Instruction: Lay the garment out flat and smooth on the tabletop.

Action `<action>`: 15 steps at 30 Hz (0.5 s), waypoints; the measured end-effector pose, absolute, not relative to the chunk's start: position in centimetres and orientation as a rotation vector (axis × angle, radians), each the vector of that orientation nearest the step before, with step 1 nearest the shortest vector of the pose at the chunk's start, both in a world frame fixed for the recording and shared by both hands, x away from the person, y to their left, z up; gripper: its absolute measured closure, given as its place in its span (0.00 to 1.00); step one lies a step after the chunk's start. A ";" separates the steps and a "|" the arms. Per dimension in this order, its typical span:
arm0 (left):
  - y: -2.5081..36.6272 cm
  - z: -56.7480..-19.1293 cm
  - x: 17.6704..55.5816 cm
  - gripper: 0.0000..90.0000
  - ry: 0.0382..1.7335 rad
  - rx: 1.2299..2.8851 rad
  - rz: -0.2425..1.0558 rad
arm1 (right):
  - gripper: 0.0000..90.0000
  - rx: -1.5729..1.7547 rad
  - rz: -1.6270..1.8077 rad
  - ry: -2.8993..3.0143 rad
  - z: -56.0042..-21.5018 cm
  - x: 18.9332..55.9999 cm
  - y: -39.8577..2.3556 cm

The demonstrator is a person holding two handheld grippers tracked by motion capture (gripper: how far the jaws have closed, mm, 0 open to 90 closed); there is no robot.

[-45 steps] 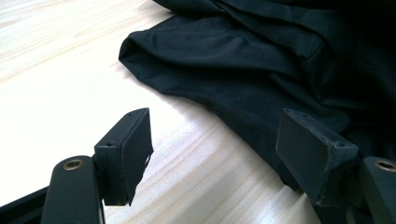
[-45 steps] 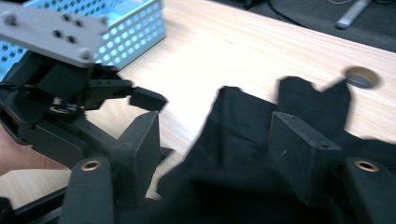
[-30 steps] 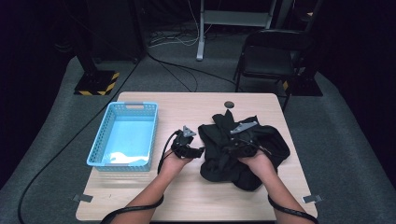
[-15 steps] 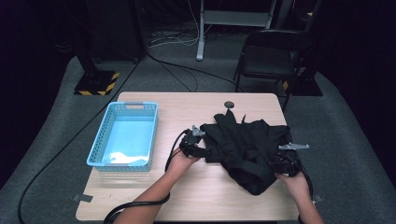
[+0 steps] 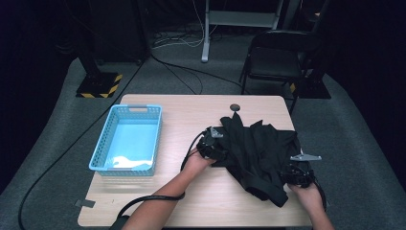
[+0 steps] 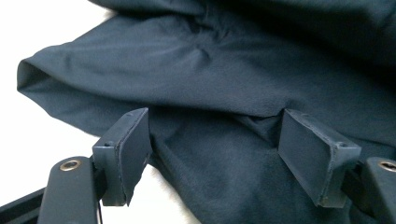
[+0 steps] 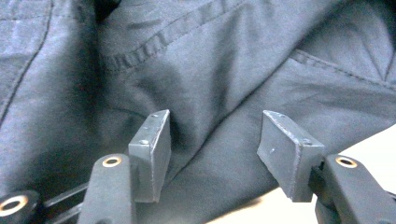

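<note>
My right gripper (image 5: 293, 175) stands wide at the near right edge of the black garment (image 5: 261, 148), cloth under both pads, unpinched. My left gripper (image 5: 213, 146), farther in, gapes over its left hem on the table (image 5: 191, 108).

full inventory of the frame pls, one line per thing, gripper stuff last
garment: 1, black, crumpled on right half of table
basket: 1, light blue, left part of table, nothing inside
table: 1, light wood
round mark: 1, dark, on table near far edge
chair: 1, black, beyond table
tape: 1 grey strip, floor at table's near-left corner
left gripper: 1, black, jaws open over the garment's left edge
right gripper: 1, black, jaws open at its near-right side
</note>
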State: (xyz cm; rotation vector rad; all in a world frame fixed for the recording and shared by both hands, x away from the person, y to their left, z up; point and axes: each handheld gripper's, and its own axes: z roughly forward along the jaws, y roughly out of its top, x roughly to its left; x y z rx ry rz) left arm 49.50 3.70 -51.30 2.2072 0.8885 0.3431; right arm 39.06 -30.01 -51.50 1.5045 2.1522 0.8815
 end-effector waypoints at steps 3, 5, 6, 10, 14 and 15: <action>3.8 -51.8 49.3 0.30 0.866 2.252 0.367 | 0.47 1.482 0.886 2.155 -51.6 39.1 -29.8; 4.2 -51.8 49.2 0.30 0.890 2.241 0.342 | 0.47 1.468 0.879 2.165 -51.6 39.2 -29.6; 4.4 -51.9 49.1 0.30 0.899 2.237 0.329 | 0.47 1.469 0.877 2.167 -51.6 39.2 -29.5; 5.0 -51.7 48.3 0.31 0.889 2.272 0.343 | 0.47 1.477 0.888 2.174 -51.5 39.3 -29.6; 5.5 -51.0 47.2 0.34 0.873 2.270 0.333 | 0.45 1.486 0.882 2.182 -51.3 39.1 -29.7; 5.6 -50.4 46.6 0.34 0.850 2.243 0.321 | 0.45 1.483 0.883 2.184 -51.1 39.0 -29.7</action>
